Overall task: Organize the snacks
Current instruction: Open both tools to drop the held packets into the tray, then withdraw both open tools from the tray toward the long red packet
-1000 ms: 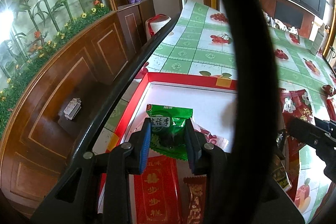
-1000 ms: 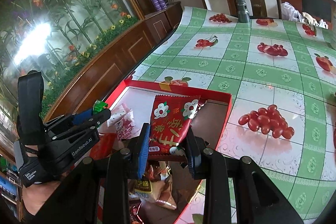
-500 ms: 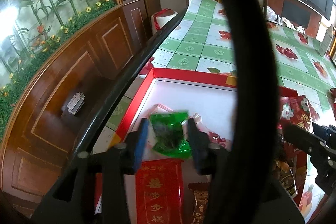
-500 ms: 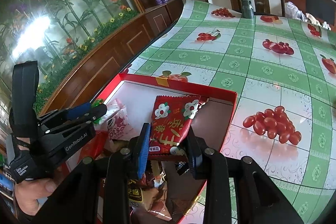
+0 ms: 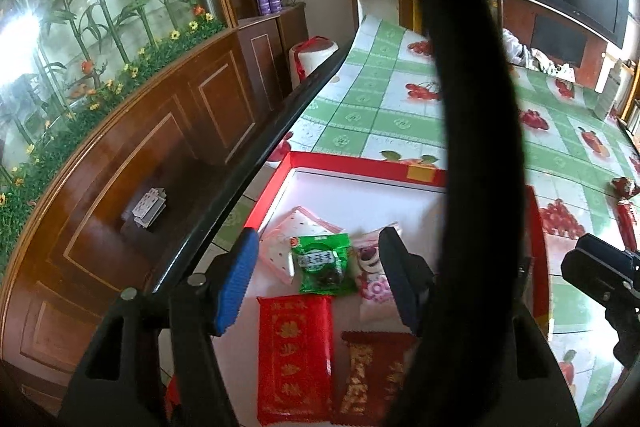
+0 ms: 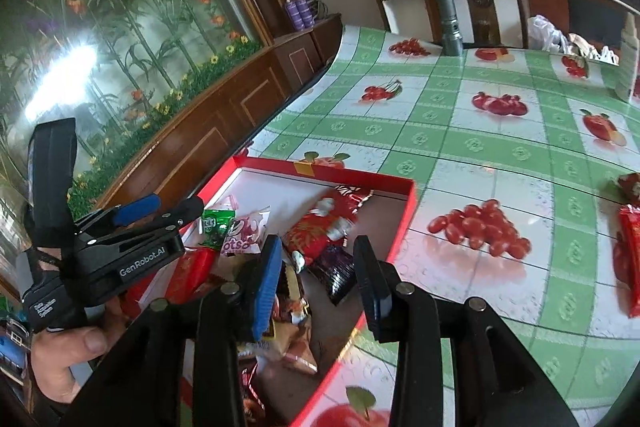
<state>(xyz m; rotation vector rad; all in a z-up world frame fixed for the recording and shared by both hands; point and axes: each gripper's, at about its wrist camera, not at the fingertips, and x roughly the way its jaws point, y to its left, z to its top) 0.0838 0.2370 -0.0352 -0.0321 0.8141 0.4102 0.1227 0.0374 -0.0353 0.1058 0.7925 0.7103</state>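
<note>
The left gripper [image 5: 316,279] hangs over the left part of the red box [image 5: 360,165], its fingers [image 5: 236,279] spread wide apart and holding nothing. Between them and lower down, the green snack packet [image 5: 323,263] lies flat on the white floor of the box, touching neither finger. A pink-dotted white packet [image 5: 288,247] lies just left of it and a pink cartoon packet [image 5: 370,267] just right, both partly under it or against it. Nearer than the green packet lie a red packet with gold lettering [image 5: 295,351] and a darker red packet [image 5: 374,375] side by side.

The right gripper [image 6: 318,279] is over the right half of the box, fingers [image 6: 266,281] apart and empty. Beyond the gap between them the red flower-print packet [image 6: 320,231] lies tilted in the box, clear of both fingers, with a dark purple packet [image 6: 338,269] against its near end. More wrappers are heaped under the left finger. On the green-checked desk [image 6: 460,131] to the right, outside the box, lies another red packet [image 6: 630,259].
</note>
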